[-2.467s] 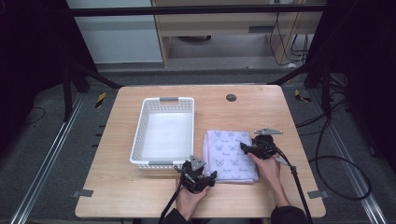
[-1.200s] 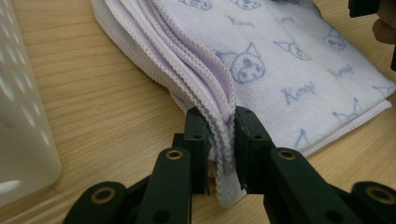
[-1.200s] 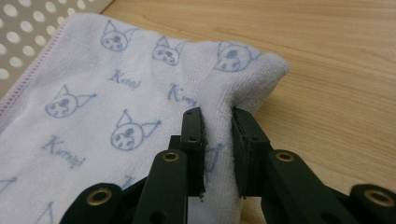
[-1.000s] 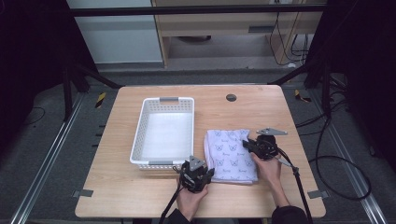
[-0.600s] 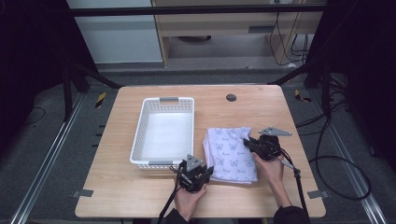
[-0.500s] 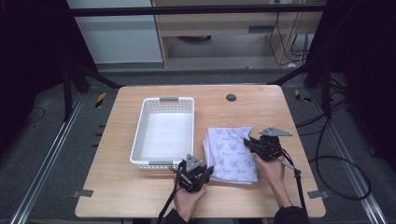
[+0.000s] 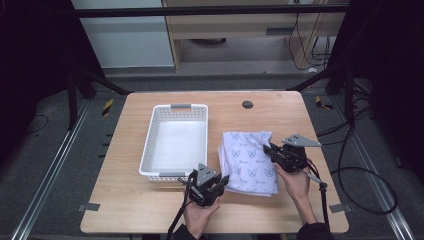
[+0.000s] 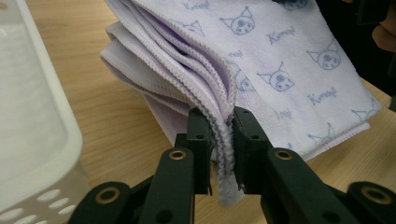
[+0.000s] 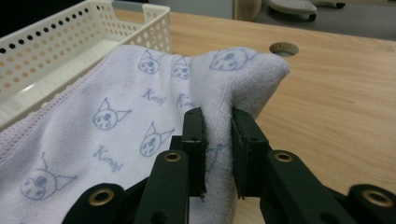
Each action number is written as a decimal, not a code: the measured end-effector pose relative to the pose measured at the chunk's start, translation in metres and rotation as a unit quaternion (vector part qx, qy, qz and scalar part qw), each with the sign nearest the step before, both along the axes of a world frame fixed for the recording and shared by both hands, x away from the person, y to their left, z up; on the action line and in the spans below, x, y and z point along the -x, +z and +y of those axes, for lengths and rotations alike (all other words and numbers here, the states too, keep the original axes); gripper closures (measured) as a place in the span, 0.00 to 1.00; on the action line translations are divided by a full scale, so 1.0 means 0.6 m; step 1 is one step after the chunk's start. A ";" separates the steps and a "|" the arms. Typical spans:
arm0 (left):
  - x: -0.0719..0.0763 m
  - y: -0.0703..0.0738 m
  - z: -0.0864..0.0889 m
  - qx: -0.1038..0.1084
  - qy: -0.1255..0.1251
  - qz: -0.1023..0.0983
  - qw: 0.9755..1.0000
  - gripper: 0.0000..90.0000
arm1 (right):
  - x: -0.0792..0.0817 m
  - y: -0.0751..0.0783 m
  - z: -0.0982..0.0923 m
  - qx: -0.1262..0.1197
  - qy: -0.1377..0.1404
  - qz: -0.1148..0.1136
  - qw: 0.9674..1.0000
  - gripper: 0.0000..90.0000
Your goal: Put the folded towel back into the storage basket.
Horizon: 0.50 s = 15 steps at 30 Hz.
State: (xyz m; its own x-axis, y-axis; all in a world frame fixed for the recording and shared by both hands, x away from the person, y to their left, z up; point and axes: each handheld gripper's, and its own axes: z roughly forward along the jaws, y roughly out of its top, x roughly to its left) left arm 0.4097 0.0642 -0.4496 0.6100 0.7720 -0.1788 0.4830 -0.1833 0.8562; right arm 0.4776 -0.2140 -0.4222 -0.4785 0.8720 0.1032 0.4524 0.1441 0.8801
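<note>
A folded lilac towel (image 7: 248,160) printed with cat faces lies on the wooden table (image 7: 125,210), right of a white plastic basket (image 7: 176,142). My left gripper (image 7: 220,182) is shut on the towel's near left corner; in the left gripper view its jaws pinch the stacked hemmed layers (image 8: 223,154) and lift them off the wood. My right gripper (image 7: 266,149) is shut on the towel's right edge; the right gripper view shows the cloth (image 9: 219,121) bunched up between the jaws. The towel (image 9: 116,121) sags between the two grips.
The basket (image 9: 56,51) is empty and stands just left of the towel. A round cable hole (image 7: 247,104) sits in the tabletop beyond the towel. Cables trail from both grippers toward the table's near edge. Bare wood lies at the front left.
Both grippers have risen a little with the towel pinched in them. The towel's gripped edges have come off the table and its flat shape has bunched slightly.
</note>
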 end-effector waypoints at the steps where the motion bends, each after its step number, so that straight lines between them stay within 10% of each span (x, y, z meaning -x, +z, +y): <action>1: 0.001 0.004 0.001 0.001 -0.001 -0.003 1.000 0.86 | 0.001 0.004 0.001 -0.001 0.001 -0.005 1.000 0.86; 15: 0.006 0.065 0.026 0.003 -0.003 -0.035 0.999 0.86 | 0.016 0.058 0.021 -0.003 0.001 -0.041 0.999 0.86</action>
